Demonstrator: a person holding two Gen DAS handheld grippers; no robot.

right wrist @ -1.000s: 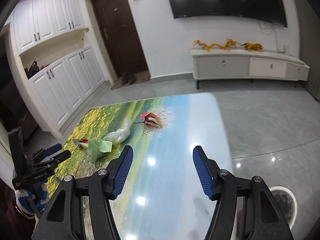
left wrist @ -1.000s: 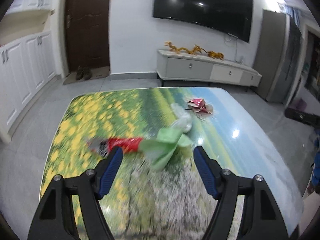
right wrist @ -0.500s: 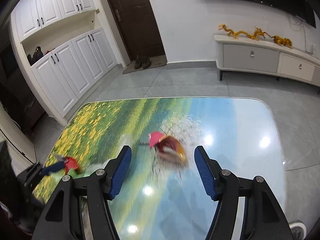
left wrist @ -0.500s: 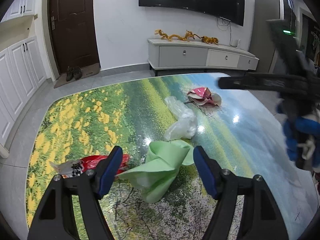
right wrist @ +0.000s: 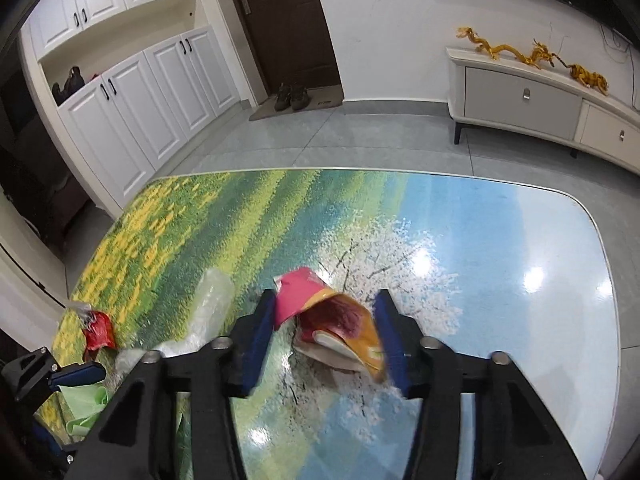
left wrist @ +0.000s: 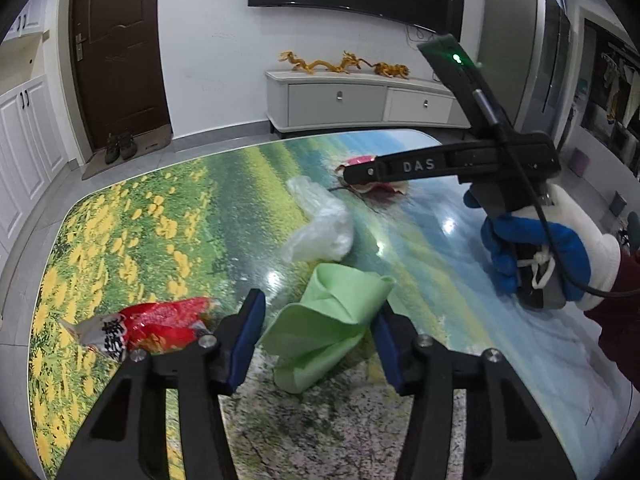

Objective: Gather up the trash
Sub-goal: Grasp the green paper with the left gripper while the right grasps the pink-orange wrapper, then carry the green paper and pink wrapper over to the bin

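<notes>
Here the left gripper had its jaws closing around the green bag, both pads at its sides, though a firm grip could not be told. The right gripper was closing too, pads touching the pink-orange wrapper. A red packet lay near the table's left edge; the right half stayed bare.

red wrapper 1 | clear bag 1 | green bag 1 | pink-orange wrapper 1
</notes>
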